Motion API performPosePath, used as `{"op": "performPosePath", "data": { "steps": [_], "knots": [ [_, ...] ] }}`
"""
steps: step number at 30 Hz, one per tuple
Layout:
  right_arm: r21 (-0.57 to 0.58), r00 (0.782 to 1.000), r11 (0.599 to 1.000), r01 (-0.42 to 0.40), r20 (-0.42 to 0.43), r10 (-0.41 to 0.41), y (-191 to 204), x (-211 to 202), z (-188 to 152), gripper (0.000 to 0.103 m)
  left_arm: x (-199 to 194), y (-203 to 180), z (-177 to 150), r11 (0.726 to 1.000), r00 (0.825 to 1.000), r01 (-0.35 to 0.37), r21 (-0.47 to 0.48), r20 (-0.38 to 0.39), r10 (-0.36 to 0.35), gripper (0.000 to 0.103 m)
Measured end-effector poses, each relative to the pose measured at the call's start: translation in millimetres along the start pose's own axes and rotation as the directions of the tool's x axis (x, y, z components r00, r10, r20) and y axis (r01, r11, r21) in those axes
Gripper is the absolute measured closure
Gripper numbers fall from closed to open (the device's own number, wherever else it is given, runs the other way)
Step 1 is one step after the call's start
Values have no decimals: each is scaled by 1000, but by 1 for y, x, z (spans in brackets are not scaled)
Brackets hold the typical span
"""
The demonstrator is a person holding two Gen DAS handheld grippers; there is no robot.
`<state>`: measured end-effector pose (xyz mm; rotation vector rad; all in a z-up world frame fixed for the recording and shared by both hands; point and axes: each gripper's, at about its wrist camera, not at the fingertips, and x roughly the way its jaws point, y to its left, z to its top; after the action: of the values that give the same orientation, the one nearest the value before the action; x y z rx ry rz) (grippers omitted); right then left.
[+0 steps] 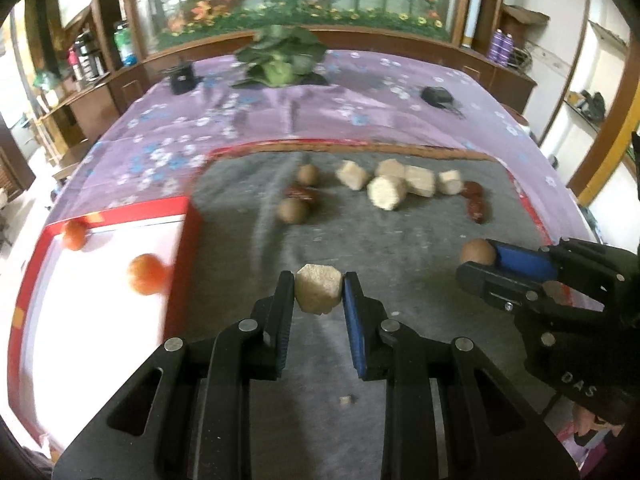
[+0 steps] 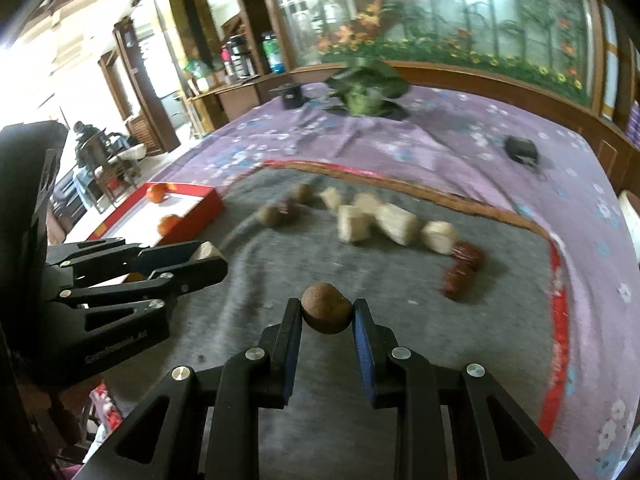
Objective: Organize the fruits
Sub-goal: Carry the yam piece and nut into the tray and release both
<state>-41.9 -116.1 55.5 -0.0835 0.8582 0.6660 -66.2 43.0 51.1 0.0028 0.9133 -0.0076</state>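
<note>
Blue pads line both tongs, and both are loaded. The left gripper (image 1: 319, 294) pinches a pale chunk (image 1: 318, 289) between its tips, held just above the grey mat (image 1: 400, 248). The right gripper (image 2: 327, 316) pinches a brown round fruit (image 2: 326, 308), also above the mat, to the right of the left one.

Out from there, far across the mat, lies a row: two more brown fruits (image 1: 294, 210) at the left with a dark red fruit (image 1: 300, 193) between them, a cluster of pale chunks (image 1: 386, 192) in the middle, and two more red fruits (image 1: 475, 204) at the right. A crumb (image 1: 346, 400) lies on the mat near the left gripper. At the left edge sits a red tray (image 1: 192, 216) with a white floor, holding two orange fruits (image 1: 146, 274).

The step in hand looks like carrying, after a double pick. The tray appears to be the goal, though where each kind belongs I cannot tell. Next, the left gripper likely needs to swing left over the tray wall, lower, and spread its fingers clear of the orange fruits, which may roll. The right gripper has farther to travel and should wait or cross behind.
</note>
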Motion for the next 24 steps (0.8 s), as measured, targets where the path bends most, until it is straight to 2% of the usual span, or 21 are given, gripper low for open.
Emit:
{"op": "performPosePath", "data": {
  "steps": [10,24],
  "knots": [
    [-99,997,992,-80,-11,80,62,20,23,78,-16,57,-7,993,997,-69,-101,8,70,79],
    [-198,982,963,-185,-64,176,122,60,53,78,-21,134,-26,958,987,-158,-239,-32,155,79]
  ]
}}
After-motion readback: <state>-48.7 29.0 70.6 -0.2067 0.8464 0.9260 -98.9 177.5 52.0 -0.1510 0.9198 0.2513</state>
